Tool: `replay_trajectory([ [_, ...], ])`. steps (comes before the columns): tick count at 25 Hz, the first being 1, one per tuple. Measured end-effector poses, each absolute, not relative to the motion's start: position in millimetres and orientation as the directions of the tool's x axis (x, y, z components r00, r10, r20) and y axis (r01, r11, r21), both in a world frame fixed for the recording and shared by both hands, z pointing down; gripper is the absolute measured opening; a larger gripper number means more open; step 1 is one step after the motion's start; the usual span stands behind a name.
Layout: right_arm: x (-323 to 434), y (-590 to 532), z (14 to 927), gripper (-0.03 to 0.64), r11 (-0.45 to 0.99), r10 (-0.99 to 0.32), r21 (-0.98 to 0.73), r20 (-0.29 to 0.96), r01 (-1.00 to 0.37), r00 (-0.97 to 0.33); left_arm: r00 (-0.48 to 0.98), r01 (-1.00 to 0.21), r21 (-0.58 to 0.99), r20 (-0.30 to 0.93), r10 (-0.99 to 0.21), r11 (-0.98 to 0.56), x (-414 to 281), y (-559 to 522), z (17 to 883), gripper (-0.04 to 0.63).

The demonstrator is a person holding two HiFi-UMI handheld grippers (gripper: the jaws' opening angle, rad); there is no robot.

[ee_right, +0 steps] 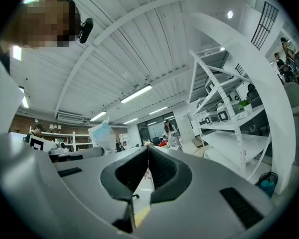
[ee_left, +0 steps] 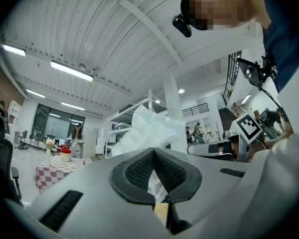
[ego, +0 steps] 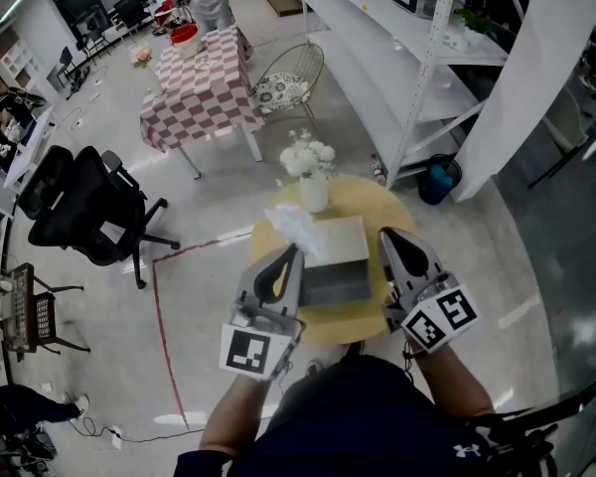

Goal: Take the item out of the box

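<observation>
A grey-and-white box [ego: 335, 262] lies on the round yellow table [ego: 382, 205]. A crumpled white tissue [ego: 292, 224] hangs above the box's left end, and my left gripper [ego: 294, 250] is shut on it. In the left gripper view the tissue [ee_left: 150, 127] rises out of the closed left gripper [ee_left: 153, 151]. My right gripper [ego: 385, 235] is held over the box's right side, shut with nothing in it. The right gripper view shows the right gripper [ee_right: 148, 148] with its jaws pressed together, and the tissue [ee_right: 100, 133] off to its left.
A white vase of white flowers [ego: 310, 170] stands at the table's far edge, just behind the box. A black office chair [ego: 89, 207] is to the left, a checkered table [ego: 201, 89] and wire chair [ego: 290, 79] beyond, and white shelving [ego: 417, 58] on the right.
</observation>
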State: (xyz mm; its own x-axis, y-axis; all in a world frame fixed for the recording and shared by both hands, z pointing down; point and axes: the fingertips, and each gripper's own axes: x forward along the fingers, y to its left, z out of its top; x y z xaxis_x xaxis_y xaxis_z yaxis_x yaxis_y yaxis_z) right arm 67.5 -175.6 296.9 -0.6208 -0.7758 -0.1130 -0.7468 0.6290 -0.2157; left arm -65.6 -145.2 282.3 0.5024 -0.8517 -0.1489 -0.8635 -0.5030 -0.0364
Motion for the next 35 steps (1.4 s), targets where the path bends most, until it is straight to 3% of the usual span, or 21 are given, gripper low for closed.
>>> replay_trajectory([
  [35,65.9,-181.7,305.1,0.012,0.637,-0.767,-0.239,-0.1,-0.733,-0.633,0.5,-0.866,-0.04,-0.135,-0.856,-0.499,-65.0,-148.8,289.9,0.015],
])
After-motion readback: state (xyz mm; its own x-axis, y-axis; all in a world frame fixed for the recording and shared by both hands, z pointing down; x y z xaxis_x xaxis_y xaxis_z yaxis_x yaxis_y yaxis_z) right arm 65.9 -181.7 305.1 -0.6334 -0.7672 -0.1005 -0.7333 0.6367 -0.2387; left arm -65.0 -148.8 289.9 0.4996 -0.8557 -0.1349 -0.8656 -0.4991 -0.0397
